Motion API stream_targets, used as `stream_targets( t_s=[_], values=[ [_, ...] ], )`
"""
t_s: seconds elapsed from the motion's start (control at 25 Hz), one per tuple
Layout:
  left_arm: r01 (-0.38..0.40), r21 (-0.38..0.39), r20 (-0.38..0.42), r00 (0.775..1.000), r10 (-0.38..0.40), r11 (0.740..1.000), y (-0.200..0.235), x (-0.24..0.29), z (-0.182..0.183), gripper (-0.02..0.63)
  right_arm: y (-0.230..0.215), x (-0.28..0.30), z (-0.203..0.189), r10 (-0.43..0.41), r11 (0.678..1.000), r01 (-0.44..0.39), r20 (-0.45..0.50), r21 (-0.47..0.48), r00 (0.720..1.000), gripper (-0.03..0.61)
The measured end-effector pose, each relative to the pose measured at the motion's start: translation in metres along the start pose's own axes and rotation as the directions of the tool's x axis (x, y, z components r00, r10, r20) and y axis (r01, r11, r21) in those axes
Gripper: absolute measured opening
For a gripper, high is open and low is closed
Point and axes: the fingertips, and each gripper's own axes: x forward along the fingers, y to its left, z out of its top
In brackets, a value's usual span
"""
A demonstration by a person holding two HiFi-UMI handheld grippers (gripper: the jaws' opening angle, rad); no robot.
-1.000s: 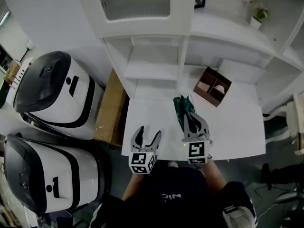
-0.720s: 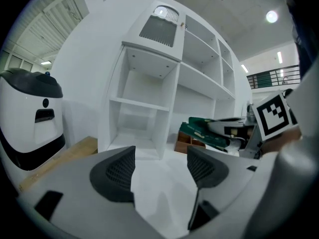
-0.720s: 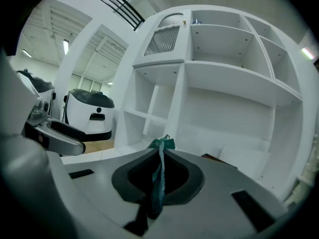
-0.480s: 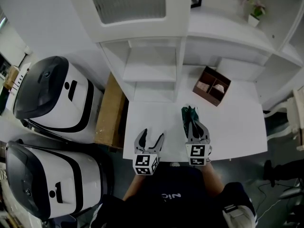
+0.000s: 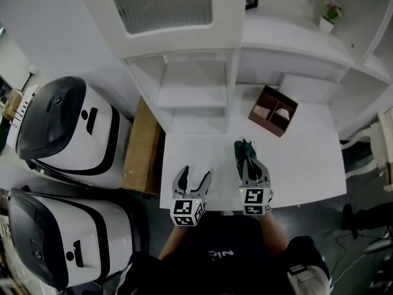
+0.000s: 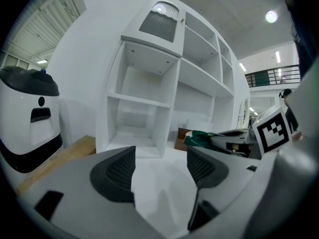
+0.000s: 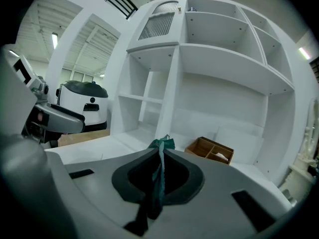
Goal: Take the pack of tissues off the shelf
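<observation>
In the head view, your right gripper (image 5: 250,166) clamps the green pack of tissues (image 5: 244,149), which sticks out ahead of it; your left gripper (image 5: 194,178) is just beside.

In the left gripper view, the jaws stand apart, empty.

In the right gripper view, the jaws pinch the pack, with a wooden box (image 7: 212,151) ahead to the right.

wooden box (image 5: 274,111): on white table (image 5: 307,165), back | brown box (image 5: 142,141): left of table | potted flower (image 5: 331,10): top right
</observation>
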Motion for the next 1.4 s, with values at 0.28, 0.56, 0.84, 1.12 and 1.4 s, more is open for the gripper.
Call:
stream_targets(
  t_s=[0.28,0.56,0.84,1.12,1.4],
  values=[
    [0.039,-0.018,0.002,0.999,-0.039,0.999,-0.003,0.002,0.003,0.213,0.008,0.001,0.012,0.021,0.999,-0.02,0.025,-0.028,0.999,0.011],
    [0.021,-0.012,0.019,1.0,-0.021,1.0,-0.001,0.003,0.007,0.01,0.007,0.002,0.021,0.032,0.999,-0.031,0.046,-0.039,0.998,0.011],
    [0.017,-0.018,0.021,1.0,-0.017,1.0,0.002,0.006,0.009,0.003,0.006,0.002,0.022,0.028,0.998,-0.026,0.038,-0.06,0.999,0.011],
    [0.029,0.014,0.019,0.999,-0.029,0.999,0.0,0.01,0.009,0.003,0.006,0.003,0.02,0.03,0.997,-0.028,0.031,-0.076,0.999,0.011],
    [0.026,0.013,0.024,0.999,-0.026,1.0,0.004,0.01,0.012,0.003,0.009,0.004,0.018,0.035,0.996,-0.034,0.016,-0.08,0.999,0.011]
  ],
)
